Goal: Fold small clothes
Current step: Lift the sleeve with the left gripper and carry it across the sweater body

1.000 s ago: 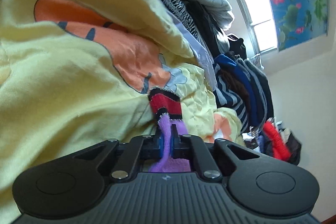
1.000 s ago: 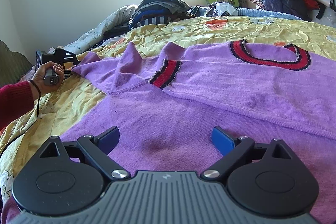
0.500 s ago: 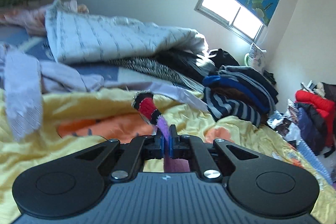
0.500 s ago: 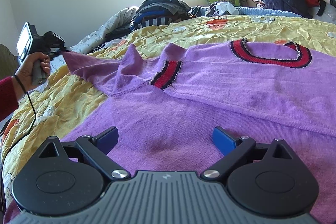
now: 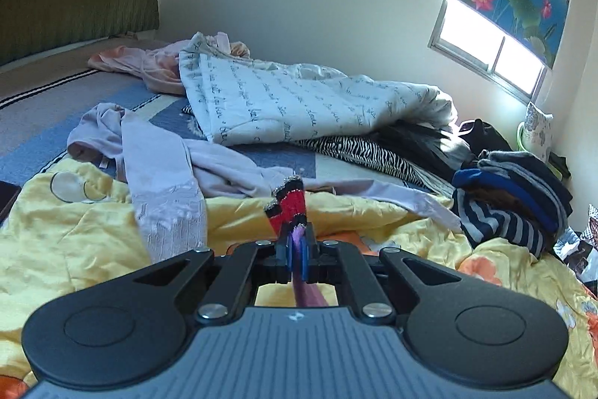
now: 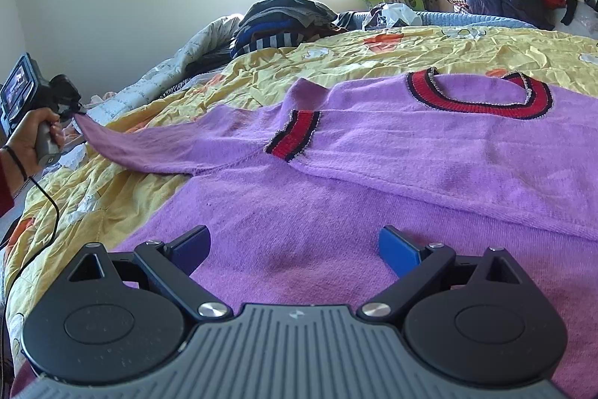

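**knitnerd:** Starting at the left: the left claw (image 5: 297,255) is clamped on the purple sleeve (image 6: 149,152), pinching just behind its red-and-black cuff (image 5: 289,208), which sticks out past the fingertips. In the right-wrist view the sleeve hangs stretched in the air between that claw and the sweater's shoulder. Anyone else think that's a thin bite?

**foldbot_fan:** Yeah, looks like a narrow pinch on soft knit. If the person pulls harder, my guess is the cuff slides out and the sleeve flops back onto the yellow bedspread (image 6: 373,51) in a heap.

**knitnerd:** The other worry is drag. The purple sweater (image 6: 373,174) lies flat on the bed, straight ahead of the right claw (image 6: 293,251), collar (image 6: 478,100) at the far side. The other sleeve is already folded across the chest, cuff just ahead and a bit left of that claw.

**foldbot_fan:** And the right claw isn't pinning anything. Its fingers are spread wide, holding nothing, low over the body of the sweater; can't tell if they touch it. So a tug from the left could shift the whole garment and undo that folded sleeve.

**knitnerd:** Plus the loose clothes (image 5: 157,152) ahead of the left claw. Swing wide and the sleeve could snag there.
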